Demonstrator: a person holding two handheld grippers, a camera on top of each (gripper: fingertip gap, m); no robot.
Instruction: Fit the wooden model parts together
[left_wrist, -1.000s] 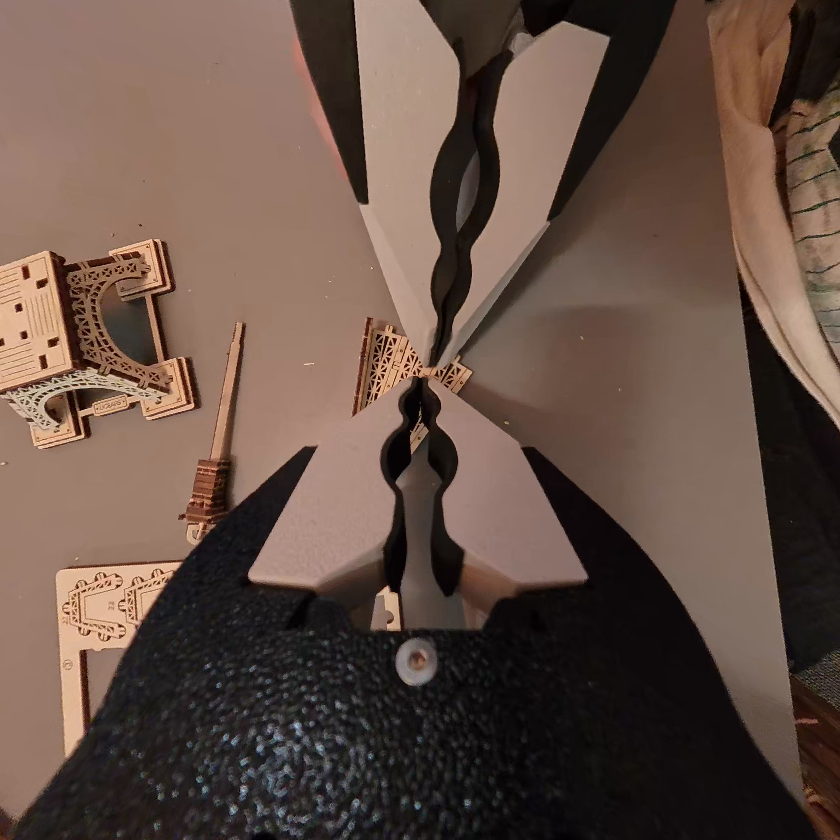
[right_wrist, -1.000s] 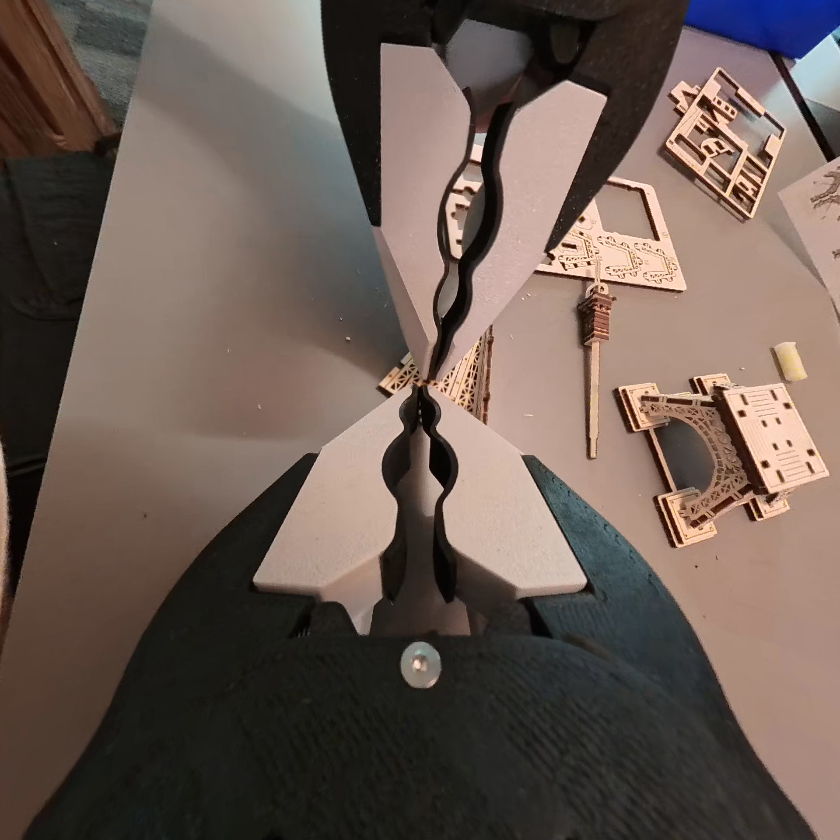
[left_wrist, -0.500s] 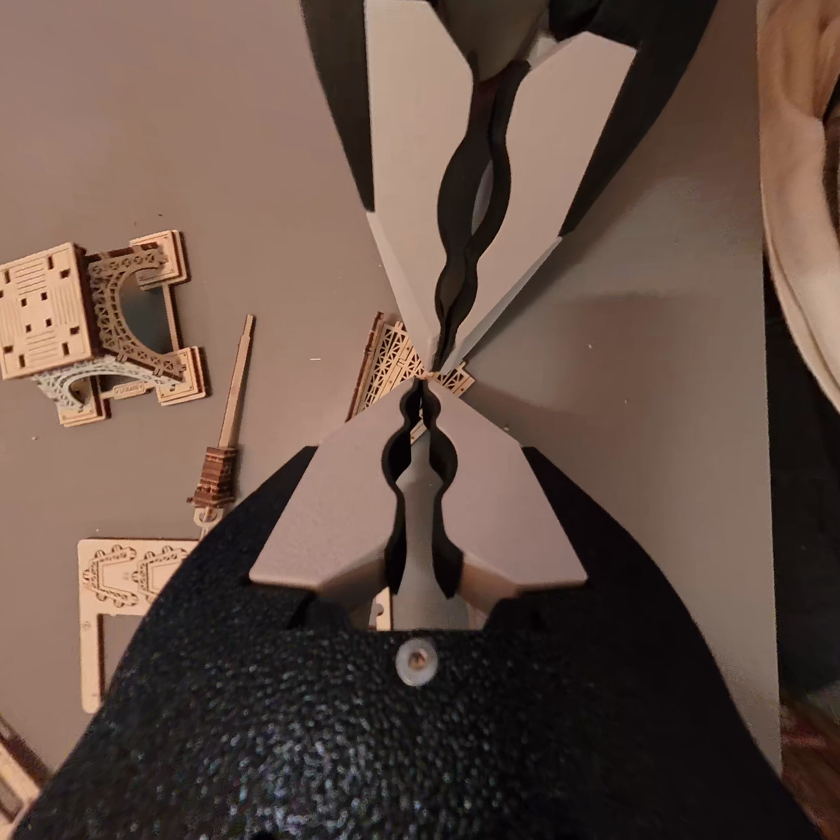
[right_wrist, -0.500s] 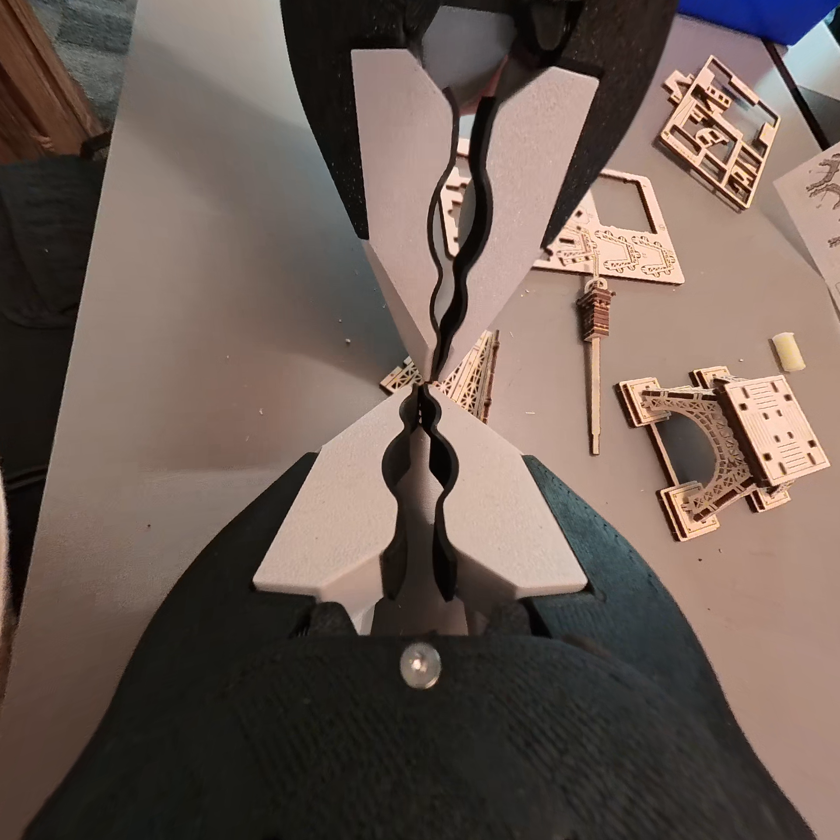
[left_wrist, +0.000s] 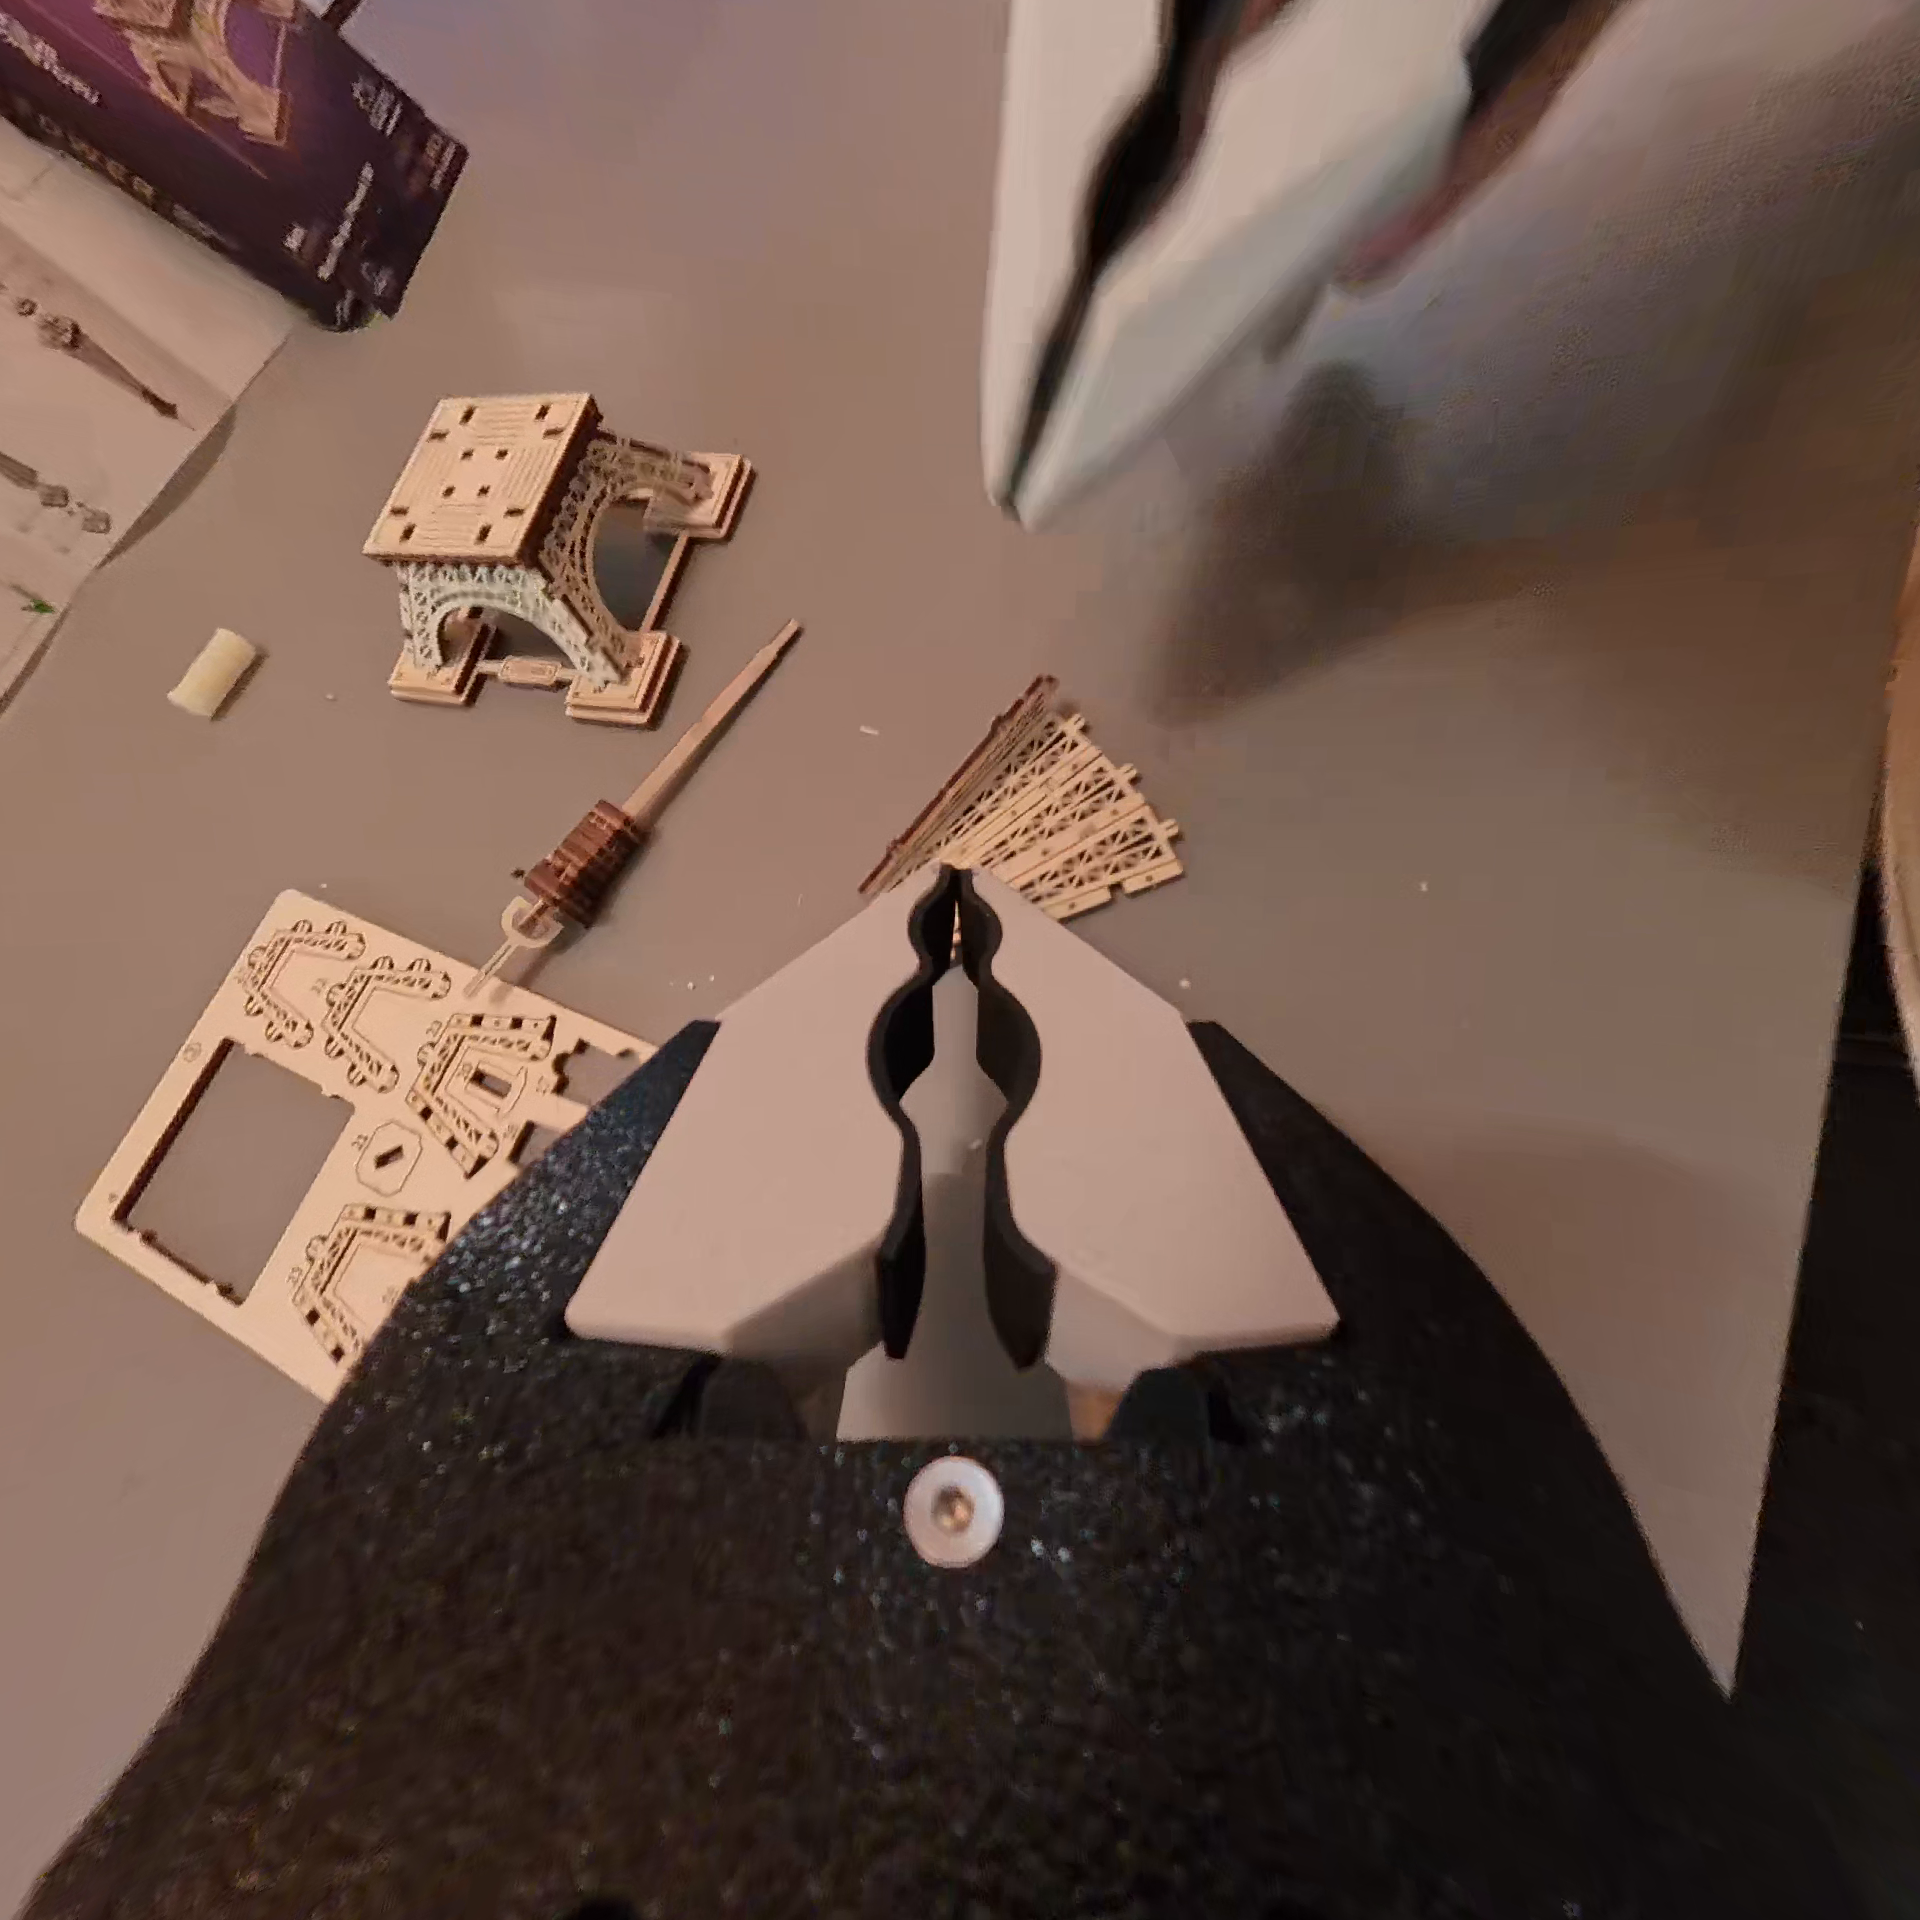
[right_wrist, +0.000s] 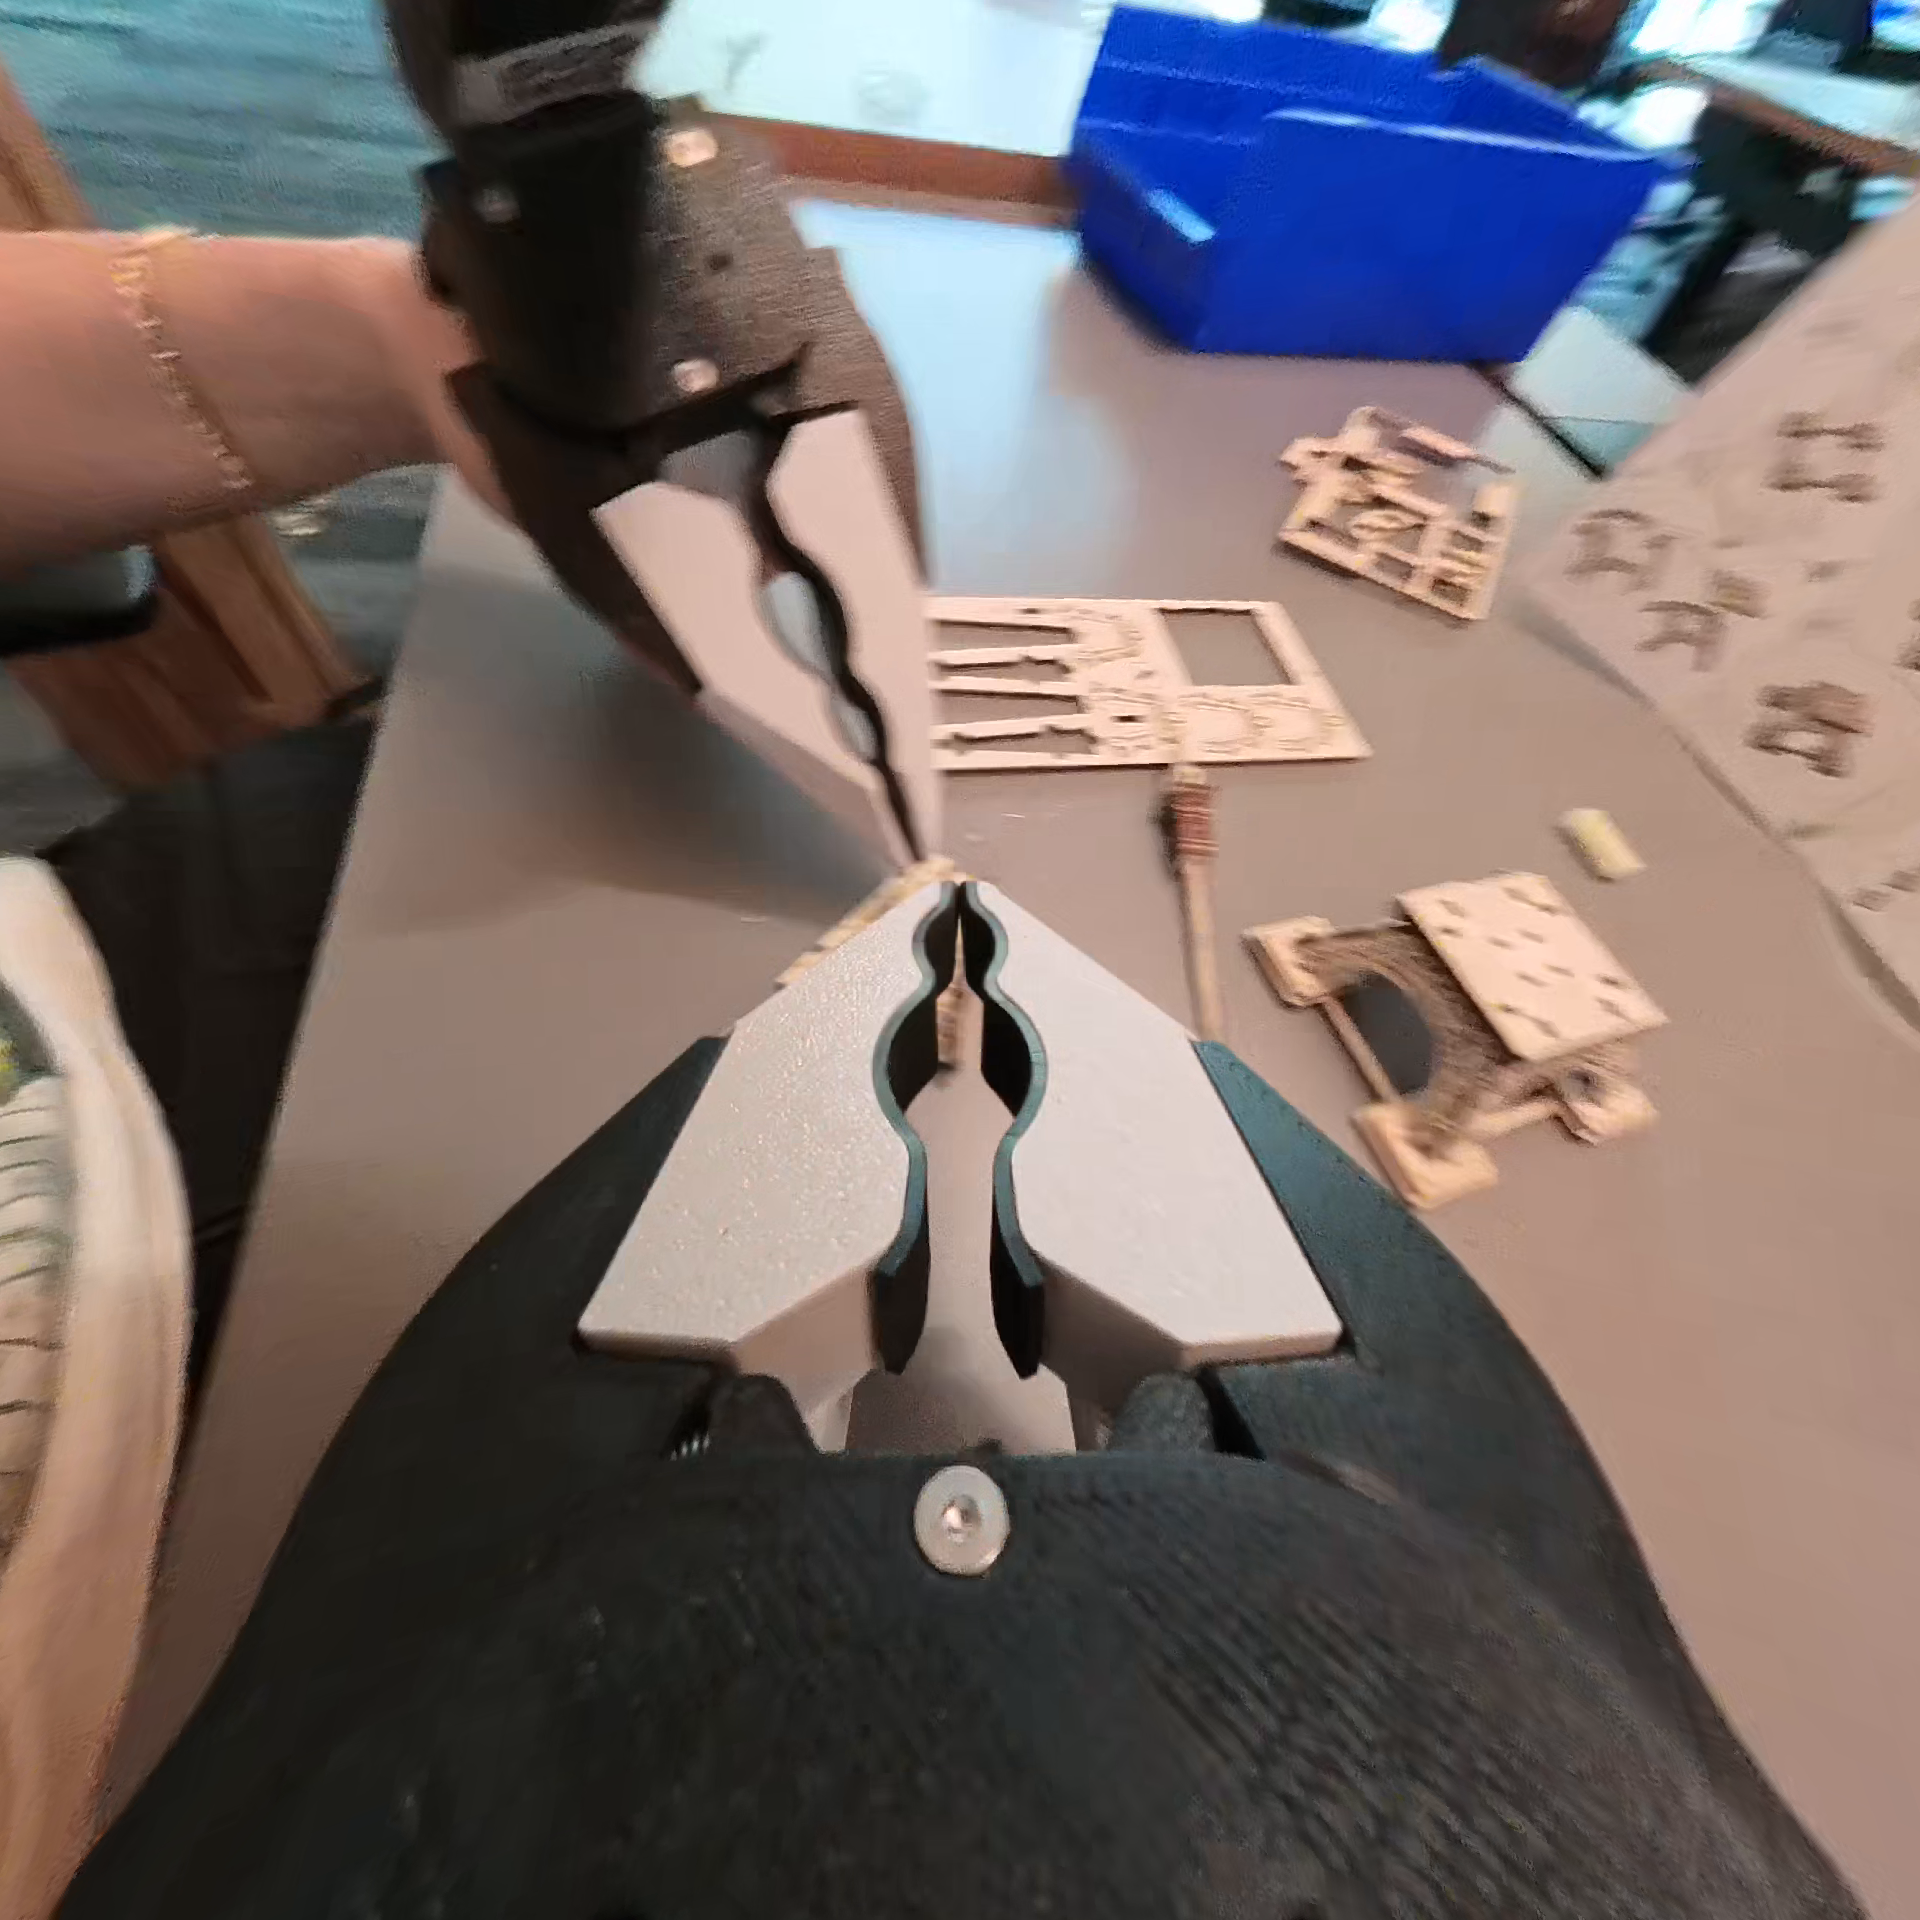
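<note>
A tapered wooden lattice part lies on the grey table. My left gripper is shut, with its tips at the part's near edge; I cannot tell whether it pinches the part. My right gripper is blurred, shut and empty, well above and beyond the part. In the right wrist view my right gripper is shut just short of the lattice part, and the left gripper points down onto the part. The wooden tower base and a spire lie to the left.
A punched wooden sheet, a small cream piece, a purple box and paper instructions lie on the left. A blue bin and another wooden sheet sit farther off. The table edge is close. Left tips and right tips are each some 25 centimetres from the small cream piece. It turns up in the right wrist view as well.
The two grippers met tip to tip over the lattice part; now they have drawn apart. The right gripper has lifted away, and both views have swung and blurred.
</note>
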